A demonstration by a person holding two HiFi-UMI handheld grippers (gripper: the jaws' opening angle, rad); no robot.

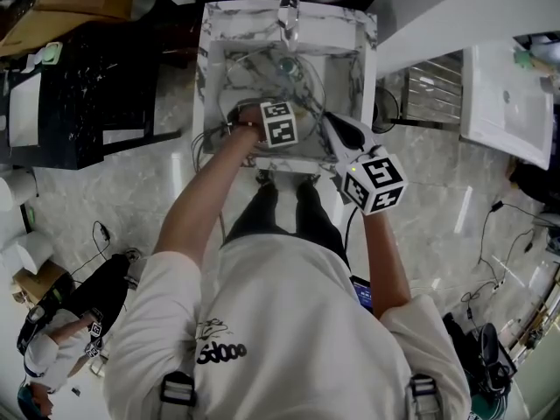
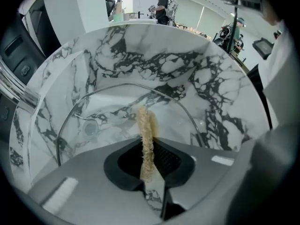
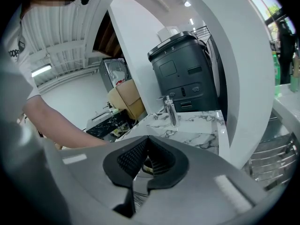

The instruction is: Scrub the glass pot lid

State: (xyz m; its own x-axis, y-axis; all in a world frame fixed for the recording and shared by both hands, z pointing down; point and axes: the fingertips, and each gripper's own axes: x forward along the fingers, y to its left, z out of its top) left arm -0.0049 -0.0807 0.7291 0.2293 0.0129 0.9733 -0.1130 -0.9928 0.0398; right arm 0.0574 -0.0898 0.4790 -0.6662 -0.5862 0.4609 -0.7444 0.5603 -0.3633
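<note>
The marble sink [image 1: 217, 17] sits at the upper centre of the head view, with a chrome faucet [image 1: 287, 16] on its far edge. The glass pot lid [image 1: 282, 75] is inside the basin, and both grippers reach toward it from below.

In the left gripper view, the left gripper [image 2: 148, 170] has its fingers closed tight on a strip of tan, fibrous scrubber [image 2: 146, 132]. The strip stands upright out of the black pads and rises to the centre of the frame. Its free end lies against the clear glass of the lid. The lid's metal rim arcs from the lower left, over the middle and down to the right, with the veined sink wall behind it. Whether the scrubber presses on the glass or only rests on it cannot be told.

The right gripper [image 3: 146, 167] has its fingers drawn narrow, with a small pale curved edge pinched between the ribbed pads. In the head view its tips meet the right rim of the lid, so it holds the lid by that edge. Past the fingers, the right gripper view shows the sink top in the middle of the frame, a black appliance [image 3: 185, 69] above it and a cardboard box [image 3: 129, 100] to the left. The person's bare forearm [image 3: 61, 125] crosses the left of that frame.
</note>
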